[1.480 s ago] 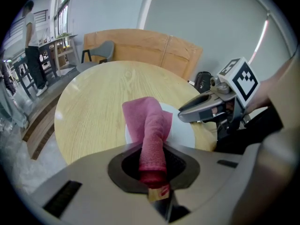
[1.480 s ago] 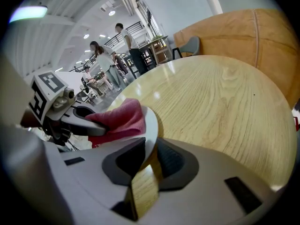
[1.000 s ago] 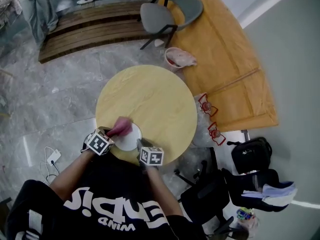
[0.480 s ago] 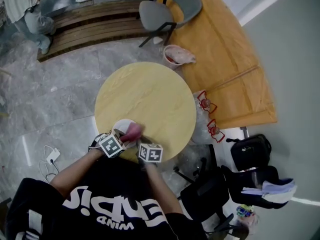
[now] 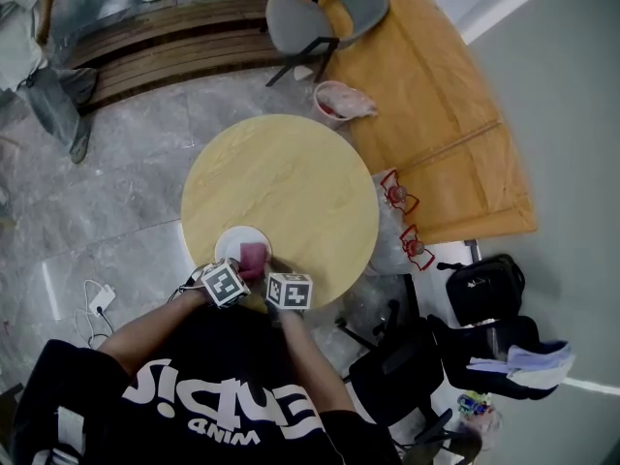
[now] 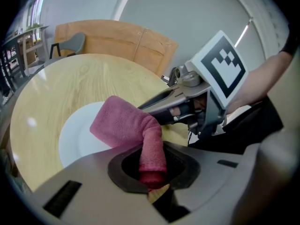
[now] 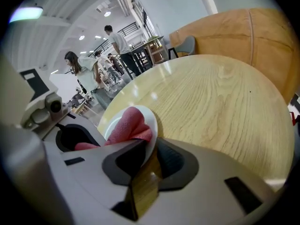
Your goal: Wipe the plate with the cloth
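Pink terry cloth (image 6: 123, 123) is pinched in the left gripper (image 6: 152, 175), with the jaws clamped on one bunched end. The free end drapes forward onto the white plate (image 6: 75, 137). The right gripper (image 7: 146, 168) is closed on the plate's near rim, which looks like bracing. The plate sits on the round wooden table (image 5: 291, 172), close to the edge nearest the person, and the cloth lies over its near side. Handling guess: the cloth is soft and light and will fold and drag rather than push, so grip it short at the bunch and press down for contact. The plate looks like glazed ceramic: stiff, slick, and likely to chip if knocked. The rim is the only place a jaw fits. A thin-rim clamp could slip or lever the plate up under a hard wipe. Suggest light strokes, directed away from the table edge.
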A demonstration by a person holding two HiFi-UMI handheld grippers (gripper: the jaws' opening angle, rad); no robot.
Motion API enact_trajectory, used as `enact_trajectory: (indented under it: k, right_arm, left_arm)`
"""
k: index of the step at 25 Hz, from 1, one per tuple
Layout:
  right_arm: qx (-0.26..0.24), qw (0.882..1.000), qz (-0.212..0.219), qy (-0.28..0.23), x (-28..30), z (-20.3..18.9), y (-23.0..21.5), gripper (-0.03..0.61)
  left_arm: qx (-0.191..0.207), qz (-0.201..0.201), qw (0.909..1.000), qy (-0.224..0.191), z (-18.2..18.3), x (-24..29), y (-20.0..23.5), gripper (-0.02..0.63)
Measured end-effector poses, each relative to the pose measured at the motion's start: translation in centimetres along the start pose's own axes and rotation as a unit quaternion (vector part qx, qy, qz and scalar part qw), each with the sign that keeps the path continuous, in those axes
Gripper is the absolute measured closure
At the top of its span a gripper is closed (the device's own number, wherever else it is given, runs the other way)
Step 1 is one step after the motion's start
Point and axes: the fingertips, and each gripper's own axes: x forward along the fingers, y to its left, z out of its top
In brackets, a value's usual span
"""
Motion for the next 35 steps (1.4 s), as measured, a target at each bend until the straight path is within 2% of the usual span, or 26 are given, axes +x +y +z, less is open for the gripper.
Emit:
enact_trajectory:
  k: [5,9,19,25,35]
  right_arm:
    - [-0.015,1.000,-0.004,0.005,0.0,0.0,0.0,0.485]
    - [-0.019,1.000,0.000,0.007,0.0,0.0,0.1,0.485]
    - [-0.022,1.000,0.011,0.010,0.1,-0.1,0.0,0.485]
    - [-0.024,1.000,0.016,0.008,0.0,0.0,0.1,0.485]
    - [-0.028,0.999,0.021,0.002,-0.1,0.0,0.2,0.485]
  left_arm:
    - [-0.013,0.002,0.9998,-0.012,-0.6,0.7,0.4,0.563]
    - [-0.022,0.028,0.9994,-0.005,-1.1,0.1,1.4,0.562]
    - [-0.074,0.031,0.9963,-0.029,-1.5,-0.9,2.7,0.562]
    - [-0.084,0.050,0.9947,-0.031,-1.8,-2.1,3.9,0.561]
    - [-0.075,0.070,0.9940,-0.040,-2.5,-3.9,5.1,0.562]
